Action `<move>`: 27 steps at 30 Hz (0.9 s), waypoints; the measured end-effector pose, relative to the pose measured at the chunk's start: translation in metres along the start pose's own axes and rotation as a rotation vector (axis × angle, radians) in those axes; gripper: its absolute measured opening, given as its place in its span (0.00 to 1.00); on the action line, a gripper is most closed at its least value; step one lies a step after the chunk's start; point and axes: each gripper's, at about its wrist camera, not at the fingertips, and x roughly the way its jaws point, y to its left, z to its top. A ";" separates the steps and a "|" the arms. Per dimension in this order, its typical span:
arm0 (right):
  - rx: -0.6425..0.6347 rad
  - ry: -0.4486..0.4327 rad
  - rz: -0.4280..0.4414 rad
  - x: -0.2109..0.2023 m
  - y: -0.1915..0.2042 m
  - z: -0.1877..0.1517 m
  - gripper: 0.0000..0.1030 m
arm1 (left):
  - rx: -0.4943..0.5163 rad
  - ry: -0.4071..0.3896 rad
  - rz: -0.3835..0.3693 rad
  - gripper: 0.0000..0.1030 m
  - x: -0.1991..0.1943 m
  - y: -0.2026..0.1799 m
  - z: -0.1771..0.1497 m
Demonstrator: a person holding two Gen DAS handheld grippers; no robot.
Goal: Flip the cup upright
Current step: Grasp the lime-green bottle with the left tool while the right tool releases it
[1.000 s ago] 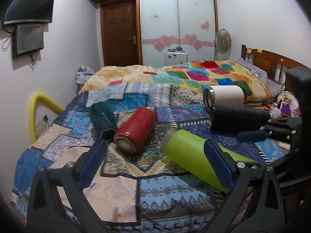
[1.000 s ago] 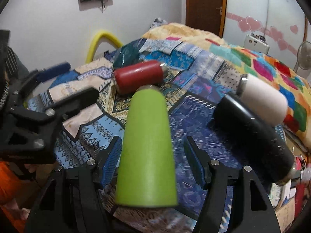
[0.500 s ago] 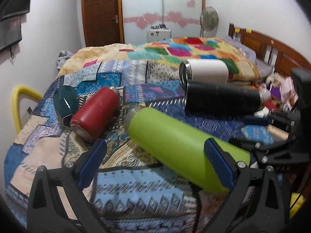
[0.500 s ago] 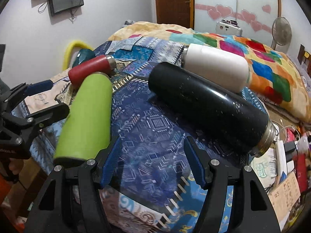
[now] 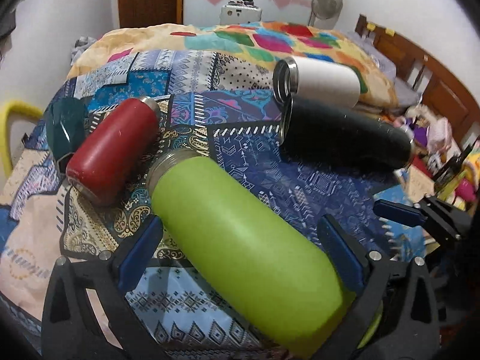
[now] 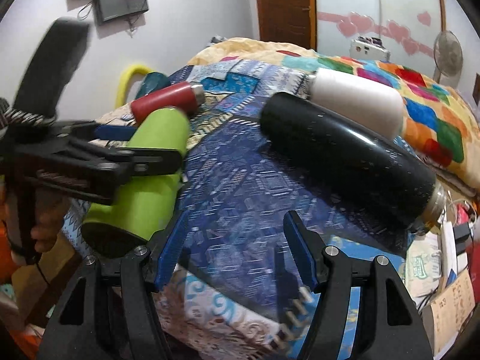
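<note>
the green cup [image 5: 240,240] lies on its side on the patterned blanket [image 5: 300,186], near the front edge, with its metal mouth pointing away toward the red bottle [image 5: 111,153]. the left gripper [image 5: 243,258] is wide open with one pad on each side of the cup body, probably so it can close and turn it upright. the right gripper [image 6: 237,249] is also wide and holds nothing, over bare blanket beside the black bottle [image 6: 345,162].
</note>
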 end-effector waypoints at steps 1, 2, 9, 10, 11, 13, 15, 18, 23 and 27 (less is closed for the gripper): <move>-0.002 -0.002 0.011 0.000 0.002 0.000 0.61 | 0.016 0.001 0.012 1.00 0.001 -0.001 -0.001; -0.003 -0.004 0.024 0.000 0.005 -0.001 0.61 | 0.027 0.002 0.019 0.98 0.002 -0.002 -0.002; -0.019 -0.021 -0.010 -0.005 0.008 -0.005 0.61 | 0.116 0.033 -0.019 0.74 0.001 -0.010 0.009; -0.012 -0.025 -0.016 -0.006 0.005 -0.005 0.61 | 0.133 0.040 -0.019 0.74 0.001 -0.012 0.010; 0.003 -0.035 -0.024 -0.010 0.000 -0.005 0.61 | 0.143 0.047 -0.018 0.73 0.001 -0.013 0.010; 0.032 -0.053 -0.036 -0.015 -0.008 -0.003 0.61 | 0.158 0.075 -0.018 0.73 0.002 -0.014 0.013; 0.059 -0.076 -0.055 -0.021 -0.016 -0.001 0.61 | 0.168 0.105 -0.014 0.73 0.004 -0.016 0.017; 0.092 -0.114 -0.077 -0.029 -0.025 0.002 0.61 | 0.204 0.149 0.011 0.75 0.008 -0.023 0.021; 0.114 -0.168 -0.087 -0.038 -0.031 0.007 0.61 | 0.256 0.191 0.053 0.79 0.018 -0.033 0.024; 0.112 -0.194 -0.080 -0.042 -0.029 0.008 0.61 | 0.249 0.237 0.021 0.79 0.031 -0.033 0.024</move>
